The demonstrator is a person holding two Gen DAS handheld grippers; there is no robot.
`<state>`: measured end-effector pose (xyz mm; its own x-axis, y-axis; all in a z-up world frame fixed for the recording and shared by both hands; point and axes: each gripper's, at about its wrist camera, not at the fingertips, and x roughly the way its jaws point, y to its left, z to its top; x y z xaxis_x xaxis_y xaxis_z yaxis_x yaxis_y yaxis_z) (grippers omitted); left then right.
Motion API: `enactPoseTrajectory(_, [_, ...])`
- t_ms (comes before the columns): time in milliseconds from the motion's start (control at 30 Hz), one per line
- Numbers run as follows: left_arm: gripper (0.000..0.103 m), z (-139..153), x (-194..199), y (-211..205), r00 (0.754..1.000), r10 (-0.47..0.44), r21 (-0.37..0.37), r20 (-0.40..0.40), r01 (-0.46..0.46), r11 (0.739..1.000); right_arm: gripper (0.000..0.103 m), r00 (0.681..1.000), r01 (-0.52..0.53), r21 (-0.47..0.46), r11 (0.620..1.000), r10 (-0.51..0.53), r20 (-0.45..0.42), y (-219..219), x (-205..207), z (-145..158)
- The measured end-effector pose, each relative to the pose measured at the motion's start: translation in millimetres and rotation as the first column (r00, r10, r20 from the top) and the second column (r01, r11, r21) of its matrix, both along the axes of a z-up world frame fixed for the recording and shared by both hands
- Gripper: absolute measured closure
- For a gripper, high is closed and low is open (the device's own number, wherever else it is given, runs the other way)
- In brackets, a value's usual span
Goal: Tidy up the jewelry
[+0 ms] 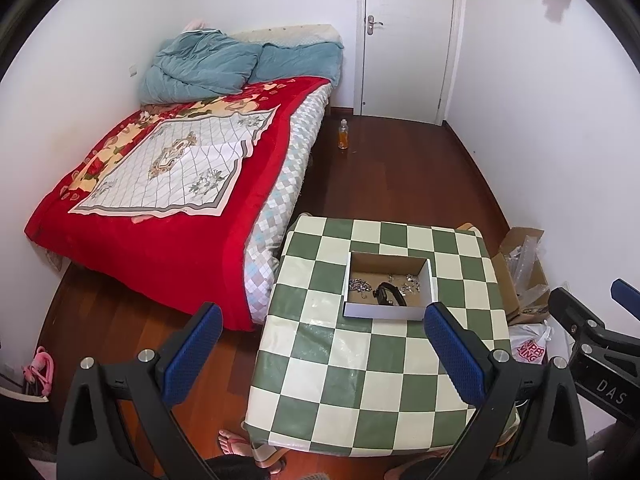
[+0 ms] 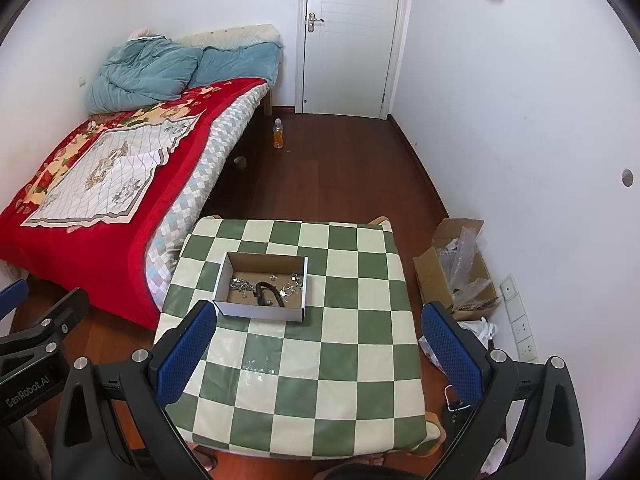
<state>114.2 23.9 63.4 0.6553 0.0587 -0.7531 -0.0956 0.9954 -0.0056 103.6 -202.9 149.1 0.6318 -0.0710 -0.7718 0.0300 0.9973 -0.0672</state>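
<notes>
A shallow cardboard box (image 1: 384,312) (image 2: 256,312) with white walls sits on the small table with a green-and-cream checked cloth (image 1: 380,392) (image 2: 304,380). Inside it lie silver chains (image 1: 358,285) (image 2: 240,283), a black watch (image 1: 389,295) (image 2: 269,293) and small silver pieces (image 1: 412,282) (image 2: 292,282). My left gripper (image 1: 322,330) is open, held high above the near part of the table, well short of the box. My right gripper (image 2: 320,330) is open too, at about the same height and nothing is between its fingers.
A bed with a red blanket (image 1: 168,184) (image 2: 100,176) stands left of the table. An orange bottle (image 1: 343,134) (image 2: 278,133) stands on the wood floor before a closed white door (image 1: 406,36). An open carton with plastic wrap (image 2: 460,268) lies right of the table. A person's sandalled foot (image 1: 236,444) shows below the table edge.
</notes>
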Motion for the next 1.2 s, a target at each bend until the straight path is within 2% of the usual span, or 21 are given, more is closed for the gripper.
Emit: enactPoseTrajectory(1200, [0.000, 5, -2, -10, 1.000, 0.002, 0.007, 0.019, -0.002, 1.000, 0.000, 0.999, 0.041, 0.014, 0.999, -0.042, 0.007, -4, -8, -2])
